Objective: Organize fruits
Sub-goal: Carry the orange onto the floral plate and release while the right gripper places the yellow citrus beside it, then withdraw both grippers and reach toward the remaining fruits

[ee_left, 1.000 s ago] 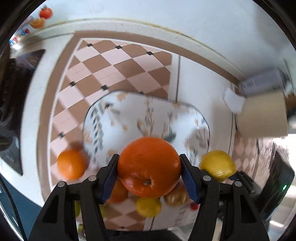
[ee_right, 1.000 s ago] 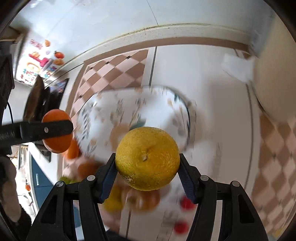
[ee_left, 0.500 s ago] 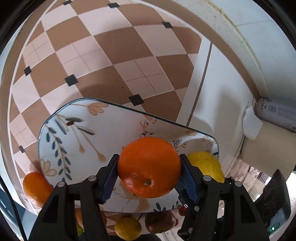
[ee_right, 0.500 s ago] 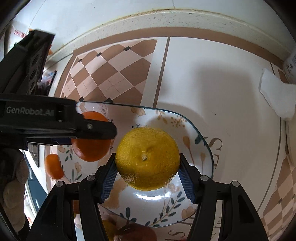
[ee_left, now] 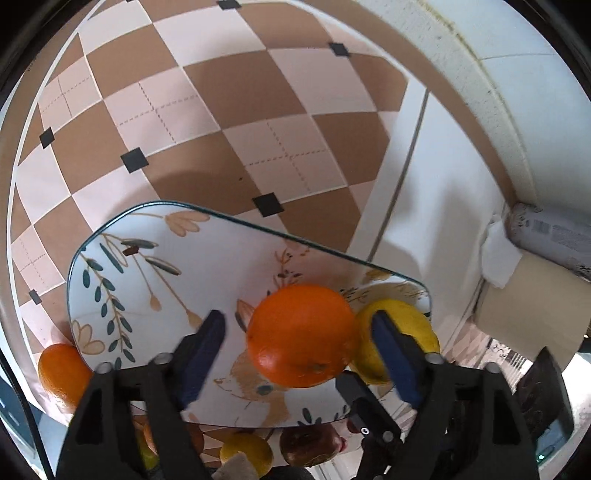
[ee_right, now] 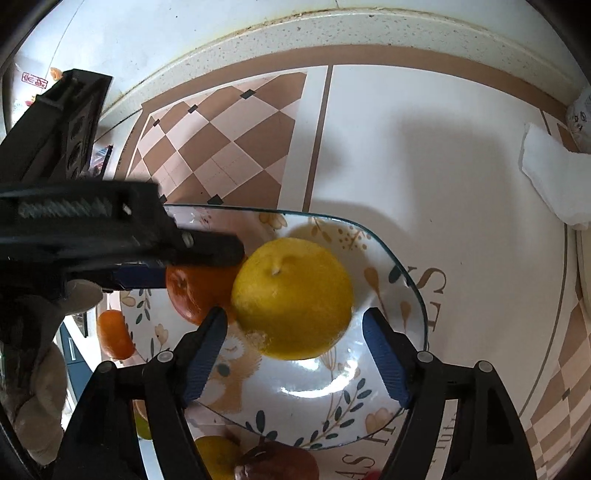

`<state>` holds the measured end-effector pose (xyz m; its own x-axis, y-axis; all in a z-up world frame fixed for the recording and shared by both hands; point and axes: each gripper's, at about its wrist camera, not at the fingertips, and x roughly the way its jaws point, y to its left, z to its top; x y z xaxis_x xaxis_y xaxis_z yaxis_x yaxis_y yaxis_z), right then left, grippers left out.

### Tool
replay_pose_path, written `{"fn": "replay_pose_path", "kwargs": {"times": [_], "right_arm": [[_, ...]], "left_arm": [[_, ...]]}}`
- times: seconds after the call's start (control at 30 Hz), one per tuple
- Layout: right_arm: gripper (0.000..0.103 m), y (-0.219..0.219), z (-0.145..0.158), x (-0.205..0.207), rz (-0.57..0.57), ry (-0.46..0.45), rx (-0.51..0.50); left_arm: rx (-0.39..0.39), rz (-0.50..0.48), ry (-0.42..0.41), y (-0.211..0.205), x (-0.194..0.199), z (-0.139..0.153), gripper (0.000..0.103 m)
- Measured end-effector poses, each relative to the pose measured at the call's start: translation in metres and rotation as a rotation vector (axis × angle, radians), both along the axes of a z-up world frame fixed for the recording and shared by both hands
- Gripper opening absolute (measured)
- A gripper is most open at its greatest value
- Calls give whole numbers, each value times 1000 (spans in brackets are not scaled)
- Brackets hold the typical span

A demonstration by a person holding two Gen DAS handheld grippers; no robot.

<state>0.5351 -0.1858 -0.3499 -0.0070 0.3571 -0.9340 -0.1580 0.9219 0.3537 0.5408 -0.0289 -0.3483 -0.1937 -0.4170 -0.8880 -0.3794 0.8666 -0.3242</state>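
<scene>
Though released, orange [ee_left: 301, 334] between left tool [ee_left: 295, 354] pads.

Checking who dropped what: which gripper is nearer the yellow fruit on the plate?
Right. The right gripper straddles the yellow fruit, fingers open on both sides. The left gripper brackets the orange beside it.

Glossy glazed plate [ee_right: 402, 280]; dimpled orange [ee_left: 301, 334]; matt tablecloth [ee_left: 236, 110].

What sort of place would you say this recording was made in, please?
Most likely a home kitchen or dining area. A patterned plate holding an orange and a yellow citrus fruit sits on a checkered table covering, with a tiled white wall behind.
</scene>
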Motion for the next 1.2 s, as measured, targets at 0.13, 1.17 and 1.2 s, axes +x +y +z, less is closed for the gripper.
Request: {"fn": "replay_pose_path", "kwargs": {"times": [0.13, 1.17, 1.2], "right_arm": [[80, -7, 9, -8, -15, 3, 12], [93, -32, 148, -136, -162, -231, -153], [93, -31, 154, -141, -163, -239, -151]], "left_arm": [[-4, 17, -19, 6, -2, 9, 86], [556, -244, -541, 8, -157, 173, 86], [556, -241, -550, 10, -163, 178, 86]]}}
